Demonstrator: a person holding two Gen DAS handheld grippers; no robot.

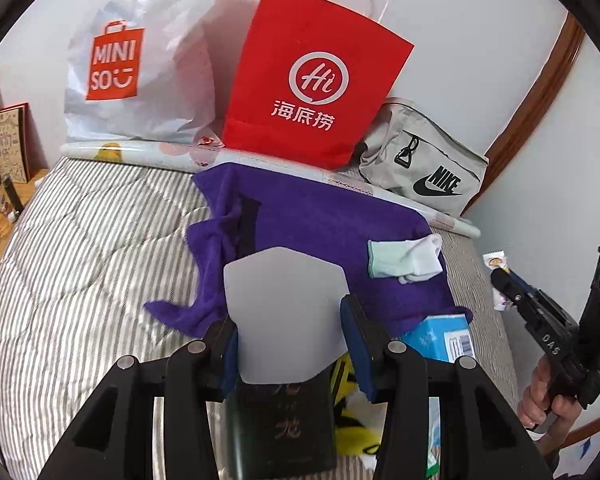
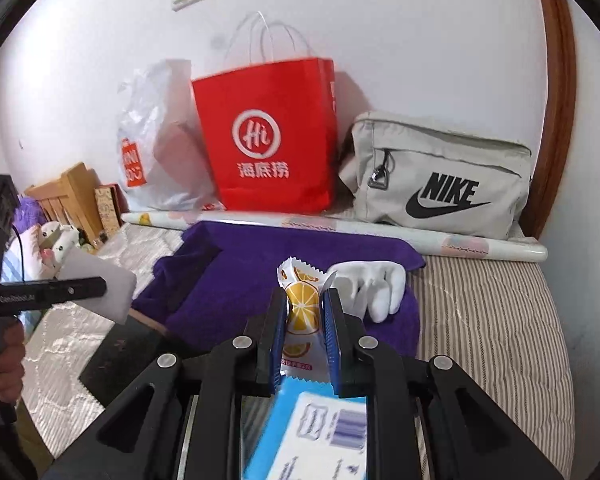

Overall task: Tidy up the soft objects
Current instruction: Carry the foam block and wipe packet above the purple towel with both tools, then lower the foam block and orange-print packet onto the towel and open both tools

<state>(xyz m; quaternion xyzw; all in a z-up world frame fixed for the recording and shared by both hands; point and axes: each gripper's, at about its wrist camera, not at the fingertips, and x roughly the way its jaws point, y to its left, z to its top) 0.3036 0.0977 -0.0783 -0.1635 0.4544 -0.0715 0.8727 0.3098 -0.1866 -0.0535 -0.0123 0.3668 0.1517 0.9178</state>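
A purple towel (image 1: 320, 216) (image 2: 280, 248) lies rumpled on the striped bed, with a white sock (image 1: 408, 258) (image 2: 374, 284) on its right part. My left gripper (image 1: 286, 316) is shut on a flat black packet (image 1: 284, 428) with a pale grey top, held over the towel's near edge. It shows at the left of the right wrist view as the left gripper (image 2: 104, 288). My right gripper (image 2: 305, 296) is shut on a small snack packet (image 2: 302, 308) printed with orange slices, just short of the sock. In the left wrist view the right gripper (image 1: 498, 276) hangs at the far right in a hand.
Along the wall stand a white plastic bag (image 1: 140, 60), a red paper bag (image 1: 312, 80) and a grey Nike bag (image 1: 424, 164), with a paper roll (image 2: 420, 240) in front. A blue box (image 1: 440, 338) (image 2: 320, 432) lies under the grippers. A wooden shelf (image 2: 72, 196) is at left.
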